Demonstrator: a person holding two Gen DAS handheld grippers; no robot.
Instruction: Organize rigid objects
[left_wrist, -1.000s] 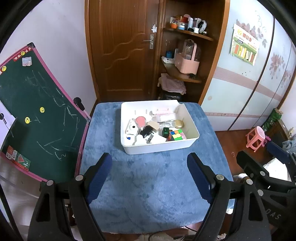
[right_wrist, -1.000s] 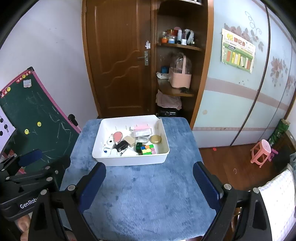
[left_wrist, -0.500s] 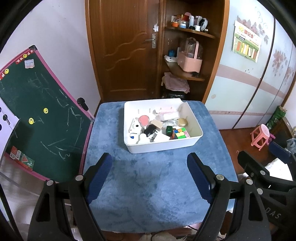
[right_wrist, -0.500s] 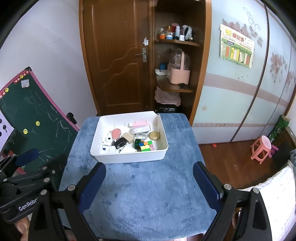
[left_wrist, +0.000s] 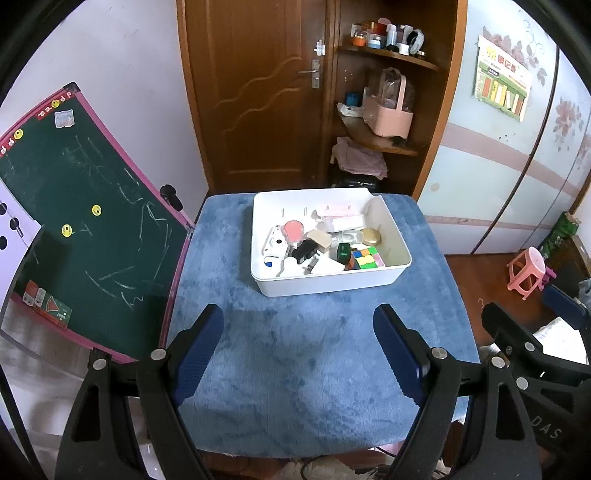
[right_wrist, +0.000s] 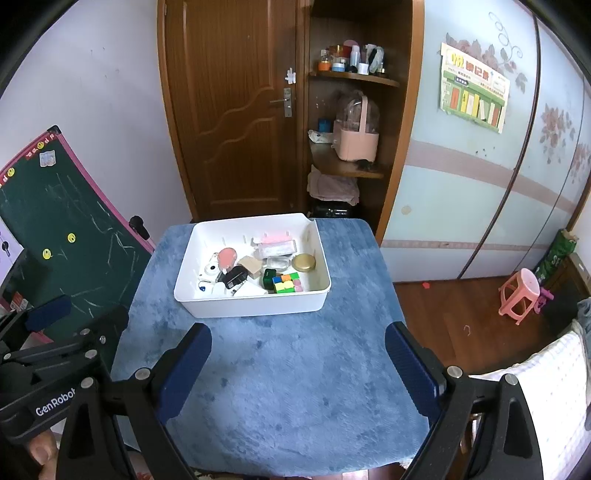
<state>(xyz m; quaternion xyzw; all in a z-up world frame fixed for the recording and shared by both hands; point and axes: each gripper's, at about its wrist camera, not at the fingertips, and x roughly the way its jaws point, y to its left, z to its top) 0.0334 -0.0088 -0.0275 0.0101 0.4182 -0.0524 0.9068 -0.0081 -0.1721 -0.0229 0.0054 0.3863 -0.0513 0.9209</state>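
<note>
Left wrist view: the left tongs (left_wrist: 298, 334) stand wide with nothing between them, over the blue counter (left_wrist: 295, 387). Beyond them sits the white bin (left_wrist: 325, 286), holding a cube (left_wrist: 366, 257), a gold lid (left_wrist: 371, 236), a black plug (left_wrist: 303, 251) and a pink disc (left_wrist: 293, 230). A chalkboard (left_wrist: 74, 221) leans at the counter's left.

Right wrist view: the right tongs (right_wrist: 298, 349) also gape wide and empty, short of the bin (right_wrist: 255, 304). The cube (right_wrist: 287, 283) lies near its front wall, the lid (right_wrist: 304, 262) behind it. The left tongs (right_wrist: 48, 312) show at the left edge.
</note>
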